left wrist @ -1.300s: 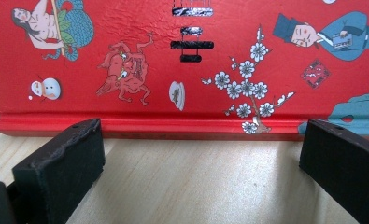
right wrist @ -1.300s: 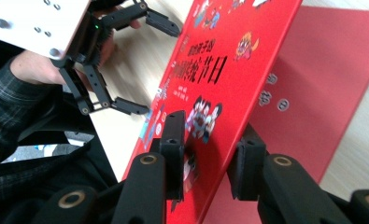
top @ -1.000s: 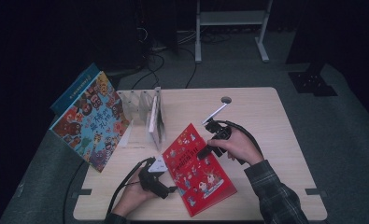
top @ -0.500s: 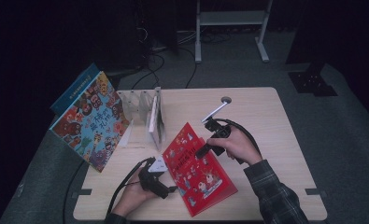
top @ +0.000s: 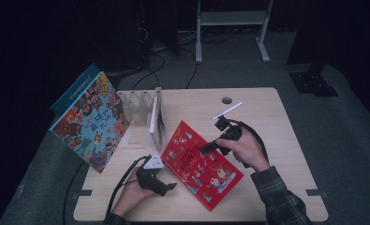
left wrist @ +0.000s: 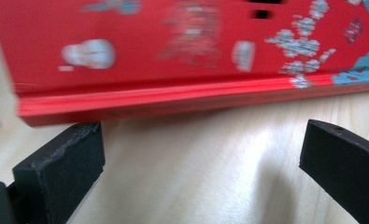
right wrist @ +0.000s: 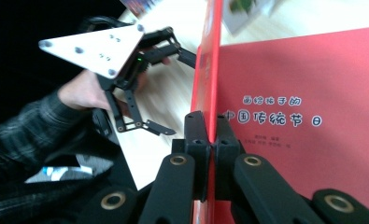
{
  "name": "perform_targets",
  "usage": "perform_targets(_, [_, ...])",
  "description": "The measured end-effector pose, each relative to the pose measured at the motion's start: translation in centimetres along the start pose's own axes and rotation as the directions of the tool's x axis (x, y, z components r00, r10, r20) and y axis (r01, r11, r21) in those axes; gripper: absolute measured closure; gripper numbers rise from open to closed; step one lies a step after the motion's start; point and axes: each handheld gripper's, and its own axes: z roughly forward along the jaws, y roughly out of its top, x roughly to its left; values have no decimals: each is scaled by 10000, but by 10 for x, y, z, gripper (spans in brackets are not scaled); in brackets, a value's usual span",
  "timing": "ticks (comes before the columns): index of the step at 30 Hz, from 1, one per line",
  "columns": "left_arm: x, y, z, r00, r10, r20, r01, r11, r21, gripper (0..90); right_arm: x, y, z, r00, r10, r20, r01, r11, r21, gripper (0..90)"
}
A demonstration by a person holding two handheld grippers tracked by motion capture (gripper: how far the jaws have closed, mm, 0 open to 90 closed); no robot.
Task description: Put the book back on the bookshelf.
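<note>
Red picture book, illustrated cover up, one edge lifted off wooden table, near front

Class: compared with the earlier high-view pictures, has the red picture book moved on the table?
Yes. The flat red picture book has slid slightly toward the person's edge, away from the round hole in the wooden table, clamped by the right tongs.

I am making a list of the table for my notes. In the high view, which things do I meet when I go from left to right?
Colourful book → clear rack → left tool → red book → right tool → table hole.
</note>
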Motion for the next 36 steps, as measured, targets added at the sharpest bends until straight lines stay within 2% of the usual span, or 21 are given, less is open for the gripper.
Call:
perform_targets(1, [2, 2, -1, 9998, -178, 126, 180, 9996, -205, 0, 2, -2, -3, 9999, -153, -8, 153, 9997, -183, 875])
perform_targets(4, [6, 9, -5, 9996, -184, 221, 195, 9984, -522, 0, 7, -6, -9, 9989, -452, 128, 459, 9974, -553, 876])
perform_targets(10, [10, 22, -1, 9958, -442, 798, 535, 9915, -1183, 0, 13, -12, -21, 9981, -618, -81, 605, 9915, -1154, 876])
perform_targets(11, [9, 24, 0, 9925, -552, 1094, 703, 9877, -1395, 0, 14, -13, -23, 9978, -652, -134, 631, 9906, -1211, 876])
perform_targets(13, [9, 29, -3, 9904, -727, 1177, 932, 9793, -1795, 5, 17, -15, -27, 9967, -782, -231, 742, 9872, -1410, 876])
perform_targets(14, [10, 31, -5, 9881, -798, 1315, 1062, 9724, -2078, 17, 18, -16, -29, 9962, -847, -218, 804, 9851, -1519, 875])
perform_targets(16, [12, 33, -10, 9784, -942, 1841, 1439, 9494, -2793, 96, 20, -19, -35, 9943, -1026, -292, 958, 9792, -1786, 875])
perform_targets(17, [11, 36, -11, 9769, -948, 1914, 1495, 9436, -2956, 111, 21, -21, -37, 9932, -1089, -402, 992, 9761, -1936, 876])
perform_targets(19, [9, 41, -13, 9750, -902, 2032, 1499, 9417, -3012, 120, 24, -25, -39, 9899, -1308, -542, 1162, 9691, -2177, 875])
perform_targets(22, [7, 44, -15, 9772, -799, 1968, 1390, 9411, -3081, 130, 26, -30, -41, 9858, -1609, -484, 1449, 9601, -2390, 875])
perform_targets(23, [7, 44, -16, 9767, -812, 1986, 1415, 9397, -3115, 138, 26, -33, -41, 9832, -1764, -474, 1593, 9552, -2495, 874])
perform_targets(29, [7, 45, -24, 9751, -707, 2104, 1399, 9317, -3352, 235, 18, -50, -36, 9755, -2094, -671, 1822, 9406, -2864, 874])
perform_targets(36, [4, 50, -33, 9683, -492, 2450, 1434, 9123, -3835, 348, 10, -64, -34, 9661, -2363, -1035, 1887, 9209, -3410, 874])
